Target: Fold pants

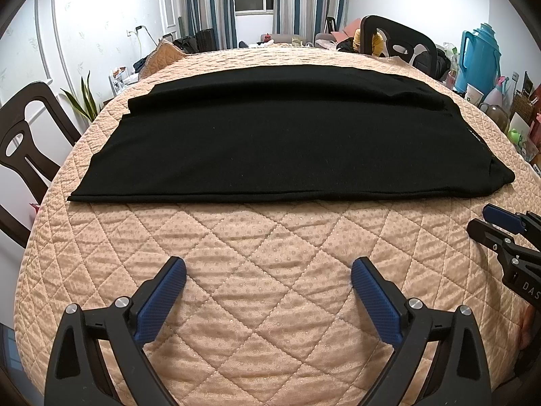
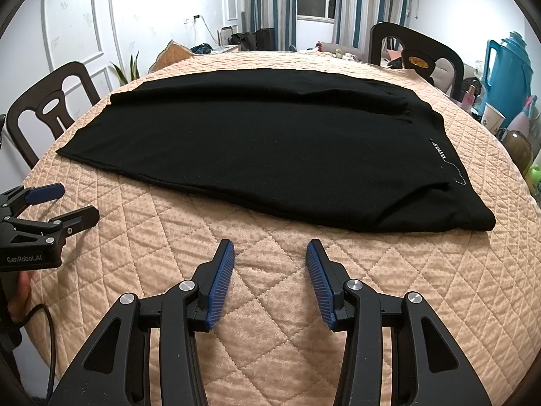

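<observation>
The black pants [image 1: 287, 142] lie flat on the quilted worktop [image 1: 257, 270] ahead of both tongs, seemingly folded leg over leg; the crosswise folds remain. Left tongs [image 1: 268, 270] and right tongs [image 2: 270, 253] hover spread, empty.

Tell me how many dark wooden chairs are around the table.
2. One chair stands at the table's left edge, another chair at the far right side behind the black pants. Others may be out of view.
</observation>
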